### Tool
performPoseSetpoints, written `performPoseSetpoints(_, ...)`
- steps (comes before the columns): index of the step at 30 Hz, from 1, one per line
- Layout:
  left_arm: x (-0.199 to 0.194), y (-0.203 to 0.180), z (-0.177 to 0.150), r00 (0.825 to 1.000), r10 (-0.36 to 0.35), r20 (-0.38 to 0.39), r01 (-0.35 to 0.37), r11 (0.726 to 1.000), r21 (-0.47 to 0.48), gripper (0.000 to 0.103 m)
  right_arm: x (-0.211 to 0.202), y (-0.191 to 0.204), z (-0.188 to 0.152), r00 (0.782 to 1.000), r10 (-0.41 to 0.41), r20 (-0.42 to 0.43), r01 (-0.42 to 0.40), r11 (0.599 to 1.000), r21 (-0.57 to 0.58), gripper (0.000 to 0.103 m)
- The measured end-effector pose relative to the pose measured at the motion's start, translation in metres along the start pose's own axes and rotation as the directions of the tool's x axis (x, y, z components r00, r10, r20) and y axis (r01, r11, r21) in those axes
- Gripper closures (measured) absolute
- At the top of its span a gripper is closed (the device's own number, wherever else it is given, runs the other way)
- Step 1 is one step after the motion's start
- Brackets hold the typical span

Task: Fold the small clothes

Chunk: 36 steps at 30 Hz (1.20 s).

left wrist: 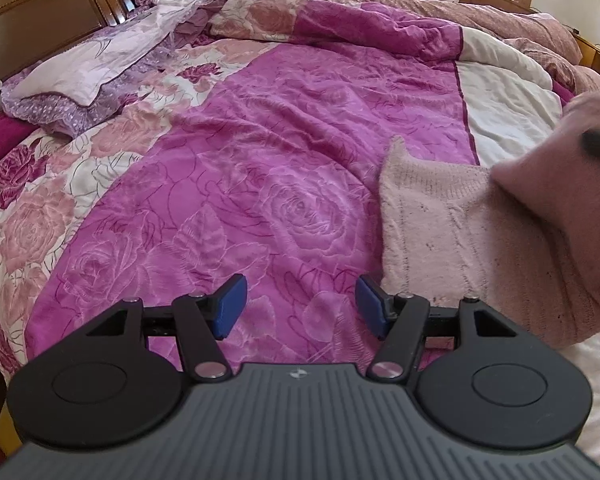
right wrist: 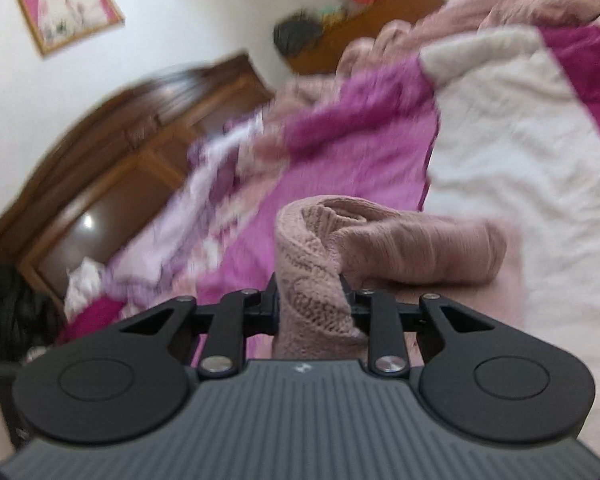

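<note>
pink knit garment point(right wrist: 320, 280) | clamped in right hand-held gripper point(right wrist: 310, 300) | lifted

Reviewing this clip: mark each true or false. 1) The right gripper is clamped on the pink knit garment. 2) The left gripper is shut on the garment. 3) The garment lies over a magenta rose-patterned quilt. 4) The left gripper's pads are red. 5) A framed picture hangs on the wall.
1) True: the right gripper pinches the pink knit garment.
2) False: the left gripper is open and empty, over the quilt.
3) True.
4) False: the pads are blue.
5) True: the framed picture hangs upper left.
</note>
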State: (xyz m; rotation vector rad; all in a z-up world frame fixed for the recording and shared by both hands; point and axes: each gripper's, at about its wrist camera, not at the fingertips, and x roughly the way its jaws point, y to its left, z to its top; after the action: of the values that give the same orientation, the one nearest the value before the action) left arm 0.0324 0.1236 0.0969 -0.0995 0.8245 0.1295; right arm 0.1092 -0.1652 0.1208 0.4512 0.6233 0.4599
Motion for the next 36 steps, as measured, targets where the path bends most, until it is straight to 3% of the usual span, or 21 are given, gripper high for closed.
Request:
performPoseSetpoints(6, 0.005, 0.012, -0.006, 1.0, 0.0, -0.014, -0.001, 1.0, -0.024, 0.035, 0.05, 0.006, -0.039, 0.988, -0.033, -0.152, 0.031, 0.999, -0.015, 0.076)
performPoseSetpoints(11, 0.007, 0.024, -0.008, 1.0, -0.002, -0.012, 0.002, 0.999, -0.035, 0.035, 0.046, 0.018, -0.036, 0.99, -0.03, -0.137, 0.027, 0.999, -0.022, 0.076)
performPoseSetpoints(15, 0.008, 0.033, -0.007, 1.0, 0.001, -0.003, -0.001, 0.999, -0.047, 0.035, 0.038, 0.047, -0.027, 0.993, -0.034, -0.111, 0.021, 0.993, -0.115, 0.076)
performPoseSetpoints(17, 0.009, 0.038, -0.007, 1.0, 0.004, -0.002, -0.004, 0.998, -0.059, 0.035, 0.046, 0.054, -0.031, 0.99, -0.024, -0.136, 0.004, 0.99, -0.141, 0.076)
performPoseSetpoints(21, 0.011, 0.042, -0.006, 1.0, 0.008, -0.005, -0.008, 0.997, -0.074, 0.035, 0.074, 0.061, -0.054, 0.976, -0.078, -0.204, 0.038, 0.981, -0.189, 0.073)
performPoseSetpoints(27, 0.006, 0.04, -0.001, 1.0, 0.005, 0.016, -0.005, 1.0, -0.03, 0.035, 0.053, 0.065, -0.056, 0.987, -0.044, -0.156, 0.017, 0.985, -0.169, 0.059)
performPoseSetpoints(32, -0.004, 0.029, 0.015, 0.998, -0.033, 0.059, 0.032, 0.999, 0.007, 0.035, 0.017, 0.065, -0.049, 0.995, 0.011, -0.102, -0.026, 0.989, -0.148, 0.057)
performPoseSetpoints(36, -0.009, 0.015, 0.033, 0.993, -0.079, 0.087, 0.076, 0.997, 0.034, 0.035, -0.006, 0.055, -0.042, 0.999, 0.009, -0.046, -0.014, 0.993, -0.119, 0.057)
